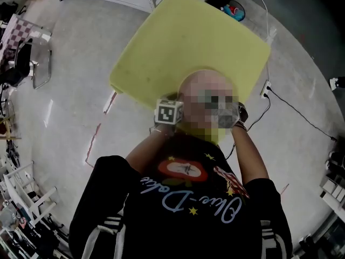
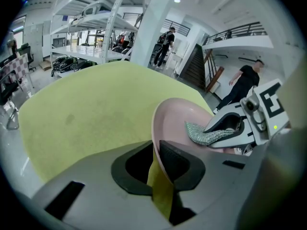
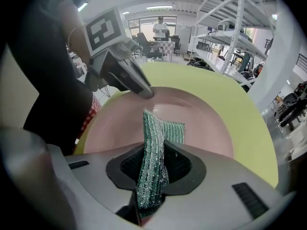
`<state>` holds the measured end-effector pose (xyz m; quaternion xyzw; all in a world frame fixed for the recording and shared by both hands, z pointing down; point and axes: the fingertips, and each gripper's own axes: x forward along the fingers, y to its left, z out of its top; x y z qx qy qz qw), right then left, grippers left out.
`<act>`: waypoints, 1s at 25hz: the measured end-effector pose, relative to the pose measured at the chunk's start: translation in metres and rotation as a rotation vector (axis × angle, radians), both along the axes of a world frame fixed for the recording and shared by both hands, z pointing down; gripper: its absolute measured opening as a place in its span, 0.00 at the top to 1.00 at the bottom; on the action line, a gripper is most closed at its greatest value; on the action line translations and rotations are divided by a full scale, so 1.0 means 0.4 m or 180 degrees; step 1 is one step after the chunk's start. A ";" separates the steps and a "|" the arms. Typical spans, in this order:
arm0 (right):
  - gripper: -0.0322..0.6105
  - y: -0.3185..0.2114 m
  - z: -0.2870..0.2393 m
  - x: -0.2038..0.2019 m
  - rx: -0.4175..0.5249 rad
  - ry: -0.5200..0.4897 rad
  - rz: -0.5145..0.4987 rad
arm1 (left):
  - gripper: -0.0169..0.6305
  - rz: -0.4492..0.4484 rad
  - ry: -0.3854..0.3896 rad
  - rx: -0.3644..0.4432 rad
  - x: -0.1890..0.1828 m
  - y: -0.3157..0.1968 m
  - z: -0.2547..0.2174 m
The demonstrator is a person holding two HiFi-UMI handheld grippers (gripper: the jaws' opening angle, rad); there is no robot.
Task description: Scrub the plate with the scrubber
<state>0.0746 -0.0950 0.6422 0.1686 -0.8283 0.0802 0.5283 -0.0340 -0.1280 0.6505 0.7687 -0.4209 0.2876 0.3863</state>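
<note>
Right, my left hand-held gripper (image 2: 156,161) pinches the pink plate's (image 2: 175,116) rim, tilted over the yellow worktop (image 2: 86,104). My right hand-held gripper (image 3: 152,170) clamps the scrubber (image 3: 154,140) against its face. I'd press lightly, in small circles.

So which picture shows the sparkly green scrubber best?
The right gripper view: the scrubber fills its middle, pinched in the right claw, its tip at the pink plate. The left gripper view shows it smaller, side-on, by the plate. The head view doesn't show it.
</note>
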 end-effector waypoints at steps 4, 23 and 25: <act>0.84 0.042 0.000 -0.013 -0.0086 -0.0017 -0.0034 | 0.92 -0.0037 0.0036 0.0009 0.000 -0.003 0.006; 0.84 0.201 -0.002 -0.058 -0.0698 -0.0253 -0.0208 | 0.92 -0.0036 0.0007 -0.0022 0.017 -0.004 0.010; 0.84 0.205 -0.003 -0.063 -0.0727 -0.0279 -0.0202 | 0.92 -0.0047 -0.0042 -0.0045 0.010 -0.003 0.019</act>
